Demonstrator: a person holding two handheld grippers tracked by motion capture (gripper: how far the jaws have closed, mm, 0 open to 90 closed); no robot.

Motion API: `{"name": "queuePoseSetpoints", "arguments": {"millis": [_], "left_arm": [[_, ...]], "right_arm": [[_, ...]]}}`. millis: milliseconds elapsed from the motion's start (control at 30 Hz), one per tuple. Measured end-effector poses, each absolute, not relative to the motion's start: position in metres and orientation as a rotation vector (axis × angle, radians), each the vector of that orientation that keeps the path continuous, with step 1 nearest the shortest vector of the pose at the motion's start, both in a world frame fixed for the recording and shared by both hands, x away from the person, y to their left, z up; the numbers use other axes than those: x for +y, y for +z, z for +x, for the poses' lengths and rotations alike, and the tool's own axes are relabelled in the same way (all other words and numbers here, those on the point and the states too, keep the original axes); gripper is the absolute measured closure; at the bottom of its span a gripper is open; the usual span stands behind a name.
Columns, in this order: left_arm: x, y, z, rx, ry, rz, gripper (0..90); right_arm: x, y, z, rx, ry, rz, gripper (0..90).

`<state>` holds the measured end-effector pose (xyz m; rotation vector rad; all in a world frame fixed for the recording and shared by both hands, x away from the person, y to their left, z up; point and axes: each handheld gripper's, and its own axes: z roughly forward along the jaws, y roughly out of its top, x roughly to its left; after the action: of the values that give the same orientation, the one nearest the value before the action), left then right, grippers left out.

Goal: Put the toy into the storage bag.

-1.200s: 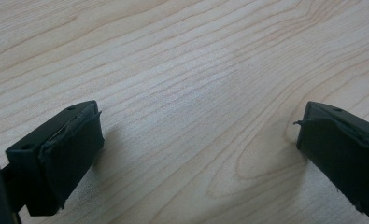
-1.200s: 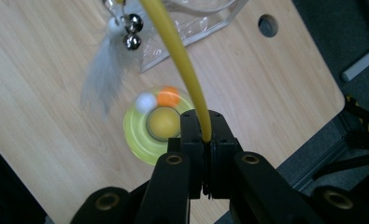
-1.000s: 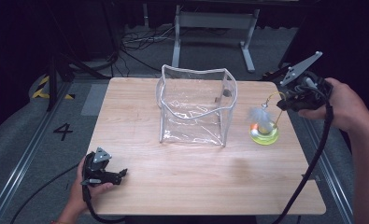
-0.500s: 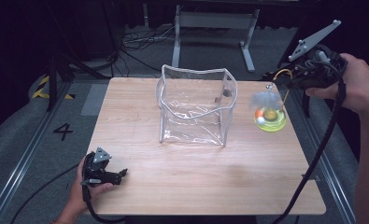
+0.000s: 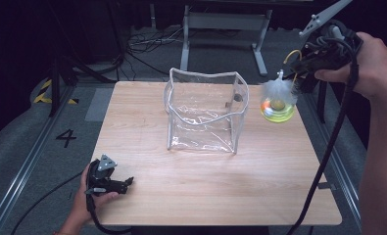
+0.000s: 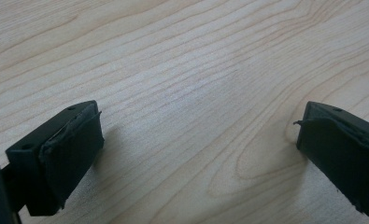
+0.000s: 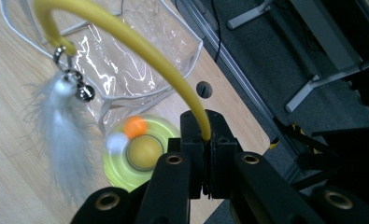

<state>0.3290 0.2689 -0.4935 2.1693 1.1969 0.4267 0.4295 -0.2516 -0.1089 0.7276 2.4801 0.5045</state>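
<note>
Right gripper: jaws clamped tight on the end of a yellow wand; in the high view it is held off the table's 2 o'clock corner.
Wand: arcs up and over from the jaws; a ring, a small bell and a white feather hang from its tip.
Toy: yellow-green round base with an orange ball, at the table's 2 o'clock, just beside the bag; whether the wand joins the base cannot be told.
Bag: clear, upright, open at the top, at 12 o'clock from the table's middle.
Left gripper: jaws wide apart with nothing between them, resting on the table at its 7 o'clock corner.
</note>
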Motion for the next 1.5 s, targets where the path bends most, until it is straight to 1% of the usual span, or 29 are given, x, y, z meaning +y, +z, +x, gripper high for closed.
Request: {"name": "queuePoseSetpoints", "arguments": {"millis": [467, 633, 867, 1200, 1500], "left_arm": [[0.269, -0.494, 0.329, 1.196, 0.427, 2.169, 0.8], [0.269, -0.493, 0.329, 1.193, 0.428, 2.172, 0.9], [0.270, -0.494, 0.328, 1.191, 0.426, 2.165, 1.7], [0.270, -0.493, 0.328, 1.194, 0.432, 2.170, 1.8], [0.270, -0.493, 0.328, 1.195, 0.433, 2.172, 1.8]], "right_arm": [[-0.208, -0.087, 0.450, 2.415, 0.598, 0.686, 88.0], [-0.194, -0.089, 0.457, 2.428, 0.592, 0.672, 88.0], [-0.173, -0.103, 0.470, 2.471, 0.587, 0.646, 88.0], [-0.147, -0.138, 0.491, 2.491, 0.625, 0.673, 88.1], [-0.143, -0.168, 0.498, 2.557, 0.601, 0.659, 88.1]]}}
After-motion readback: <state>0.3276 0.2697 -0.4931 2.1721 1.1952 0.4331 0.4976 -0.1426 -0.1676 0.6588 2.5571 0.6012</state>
